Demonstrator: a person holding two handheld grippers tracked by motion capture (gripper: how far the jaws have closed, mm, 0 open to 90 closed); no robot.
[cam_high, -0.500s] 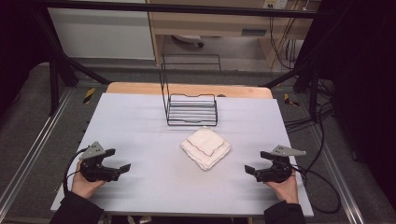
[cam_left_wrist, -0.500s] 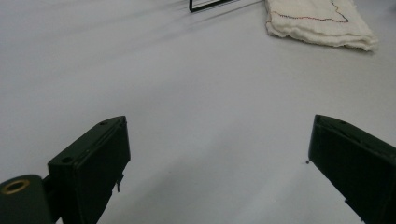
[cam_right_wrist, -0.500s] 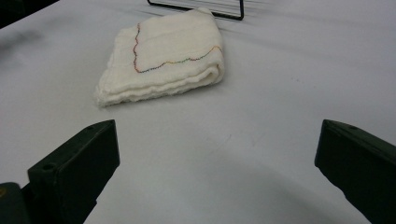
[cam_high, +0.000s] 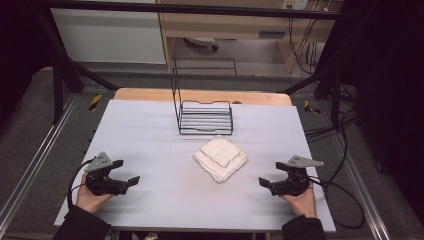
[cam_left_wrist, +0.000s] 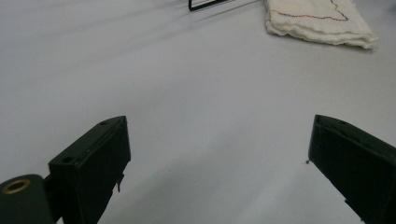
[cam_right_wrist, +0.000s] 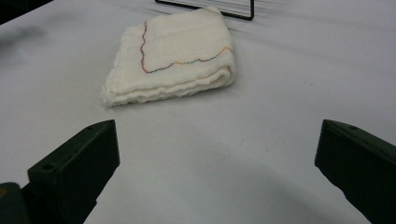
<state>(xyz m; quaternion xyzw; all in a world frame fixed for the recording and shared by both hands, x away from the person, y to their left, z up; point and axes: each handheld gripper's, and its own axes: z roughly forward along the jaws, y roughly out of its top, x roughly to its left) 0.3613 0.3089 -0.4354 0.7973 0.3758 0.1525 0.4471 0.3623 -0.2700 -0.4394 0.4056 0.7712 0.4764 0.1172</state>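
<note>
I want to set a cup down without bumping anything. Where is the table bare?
Bare: the wide strip between the left gripper and the folded cloth, the near edge between both grippers, and the far corners beside the wire rack. Tight: the cloth almost touches the rack; the right gripper sits near the cloth.

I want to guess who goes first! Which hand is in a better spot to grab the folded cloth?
Probably the right. The right gripper sits a bit nearer the folded cloth than the left gripper, and its open jaws face the cloth squarely in the right gripper view.
</note>
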